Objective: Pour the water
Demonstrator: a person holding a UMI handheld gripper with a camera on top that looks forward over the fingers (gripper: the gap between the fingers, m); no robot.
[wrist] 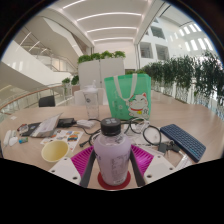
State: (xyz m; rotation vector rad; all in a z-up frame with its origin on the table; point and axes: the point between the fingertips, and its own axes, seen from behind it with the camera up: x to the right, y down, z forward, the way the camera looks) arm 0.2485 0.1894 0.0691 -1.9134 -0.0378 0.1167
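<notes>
Between the jaws, pinched by both pink pads (141, 160), stands a clear bottle (111, 150), label unreadable.

one bottle (111, 150), one green bag (128, 93), one keyboard (183, 141), one yellow bowl (55, 151)

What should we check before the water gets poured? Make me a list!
1. Bottle is between the gripper fingers: ok, it stands right between the pink pads.
2. Fingers squeezing the bottle tightly: cannot tell, the pads look close to its sides but contact is not clear.
3. Bottle cap off: not ok, a dark cap seems to sit on top.
4. A cup to pour into: ok, a clear cup stands beyond the bottle, and a yellow bowl sits beside the fingers.
5. Clear way to the cup: not ok, glasses and small clutter lie on the table along the way.
</notes>
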